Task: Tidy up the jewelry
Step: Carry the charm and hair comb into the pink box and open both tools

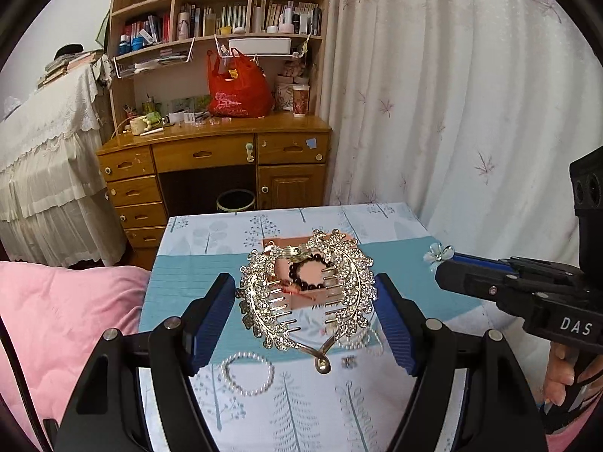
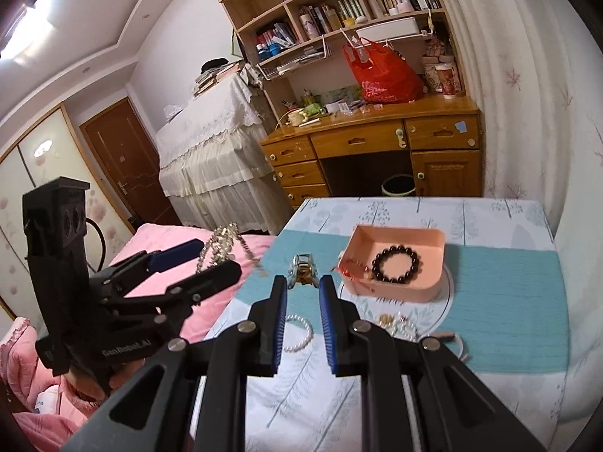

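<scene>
A large rhinestone hair clip, gold metal with leaf-shaped sides and comb teeth, hangs between the ribbed blue pads of the left gripper, above the table and in front of the tray; the pads sit against its two sides and seem to hold it, though the contact is hard to confirm. The side view from the right wrist shows that gripper off the table's left edge, over the pink bedding, with the sparkly clip sticking up from its tips. The right gripper is narrowly parted and grips a small gold clip by its near end; from the left wrist a pale flower ornament shows at its tip. A shallow pink plastic tray with rounded corners rests on the table and holds a dark round-bead bracelet and a red cord. A white pearl bracelet lies on the cloth near the left gripper, and a tangle of small pieces lies just in front of the tray. The table is covered with a pale tree-print cloth crossed by a teal band. Behind stand a wooden desk with drawers, a bookshelf, a red bag, and a white leaf-print curtain.
</scene>
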Demonstrator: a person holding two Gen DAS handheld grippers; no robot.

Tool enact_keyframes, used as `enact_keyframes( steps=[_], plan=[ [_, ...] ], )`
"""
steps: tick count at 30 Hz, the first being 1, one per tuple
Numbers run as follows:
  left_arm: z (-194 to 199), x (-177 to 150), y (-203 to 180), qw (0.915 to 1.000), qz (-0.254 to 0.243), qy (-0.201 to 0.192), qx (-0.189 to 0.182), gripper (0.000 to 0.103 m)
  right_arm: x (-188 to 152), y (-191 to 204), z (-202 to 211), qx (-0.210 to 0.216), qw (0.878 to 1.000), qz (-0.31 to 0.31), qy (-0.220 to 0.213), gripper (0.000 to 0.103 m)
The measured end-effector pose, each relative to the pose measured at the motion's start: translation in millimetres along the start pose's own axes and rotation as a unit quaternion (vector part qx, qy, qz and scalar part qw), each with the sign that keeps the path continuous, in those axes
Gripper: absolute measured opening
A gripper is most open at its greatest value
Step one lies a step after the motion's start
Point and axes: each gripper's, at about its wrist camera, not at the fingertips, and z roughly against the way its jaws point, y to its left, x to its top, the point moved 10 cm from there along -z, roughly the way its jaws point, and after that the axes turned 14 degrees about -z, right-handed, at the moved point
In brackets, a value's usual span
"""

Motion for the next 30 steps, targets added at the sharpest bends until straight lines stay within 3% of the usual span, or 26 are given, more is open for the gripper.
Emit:
enact_keyframes(
  steps=[11,16,19,23,25,27,30],
  plan=[
    [-89.5,25.7,20.4,0.9991,0.036,0.007,-0.023,0.073,45.2,-43.3,-65.7,-0.033,0.999,-0.020,0.009,0.017],
    [-127.9,29.2,16.8,0.9977,0.049,0.003,-0.046,0.073,49.4,-76.0,-95.4,-0.034,0.998,-0.049,0.024,0.018],
    [-155.8,24.6,11.5,0.9965,0.052,0.021,-0.061,0.073,47.2,-97.5,-110.6,-0.051,0.996,-0.064,0.027,0.018],
    [-177.2,19.0,12.5,0.9966,0.053,0.037,-0.051,0.073,42.5,-120.7,-130.3,-0.065,0.994,-0.082,0.036,0.018],
    [-183.4,13.7,14.6,0.9963,0.052,0.053,-0.044,0.079,36.2,-131.3,-140.1,-0.066,0.992,-0.096,0.054,0.022],
    [-183.7,12.0,17.9,0.9964,0.055,0.054,-0.036,0.089,29.3,-142.8,-148.4,-0.079,0.988,-0.112,0.072,0.033],
    [-183.0,11.1,21.6,0.9963,0.059,0.057,-0.024,0.091,23.1,-153.6,-156.2,-0.109,0.982,-0.119,0.093,0.033]
  ],
)
